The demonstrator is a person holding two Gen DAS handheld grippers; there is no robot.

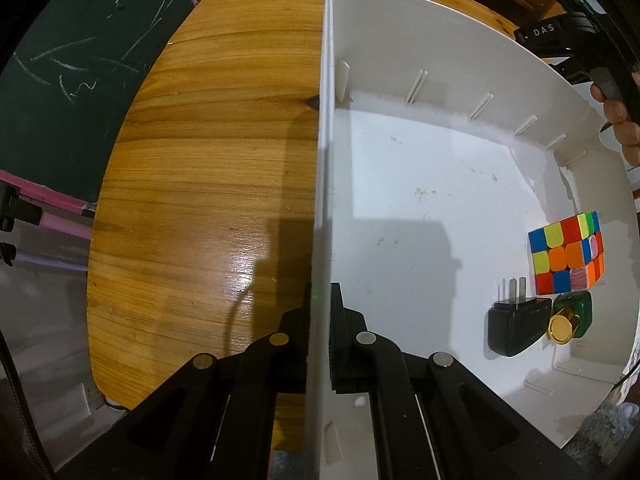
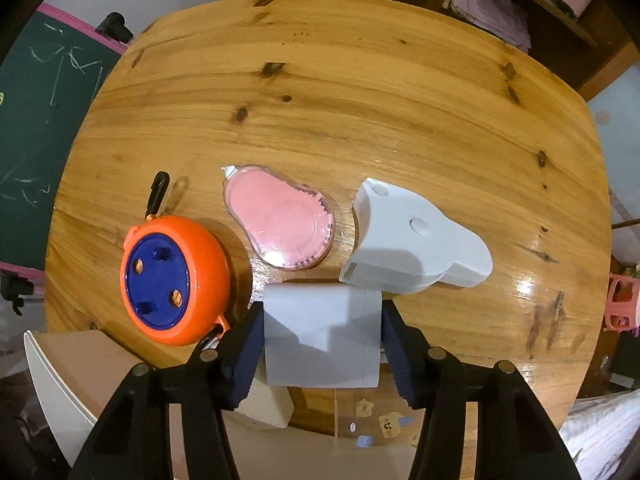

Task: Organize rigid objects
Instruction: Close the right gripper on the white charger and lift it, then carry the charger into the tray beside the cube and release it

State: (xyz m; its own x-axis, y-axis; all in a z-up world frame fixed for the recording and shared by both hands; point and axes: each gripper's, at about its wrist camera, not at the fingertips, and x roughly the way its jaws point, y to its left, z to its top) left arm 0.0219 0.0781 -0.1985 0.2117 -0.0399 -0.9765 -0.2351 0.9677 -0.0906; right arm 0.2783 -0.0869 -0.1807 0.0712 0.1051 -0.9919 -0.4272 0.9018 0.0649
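In the left wrist view my left gripper (image 1: 320, 312) is shut on the left wall of a white bin (image 1: 320, 184), one finger inside and one outside. The bin holds a colourful puzzle cube (image 1: 566, 258), a black plug adapter (image 1: 516, 326) and a green bottle with a gold cap (image 1: 570, 320). In the right wrist view my right gripper (image 2: 322, 332) is shut on a pale grey box (image 2: 322, 332), held at the table's near edge. On the table lie an orange-and-blue round reel (image 2: 174, 284), a pink tape dispenser (image 2: 278, 216) and a pale grey dispenser (image 2: 416, 240).
The round wooden table (image 2: 340, 92) carries the items. A corner of the white bin (image 2: 48, 380) shows at the lower left of the right wrist view. A green chalkboard (image 1: 80, 60) stands to the left. Shelves (image 2: 520, 8) stand behind the table.
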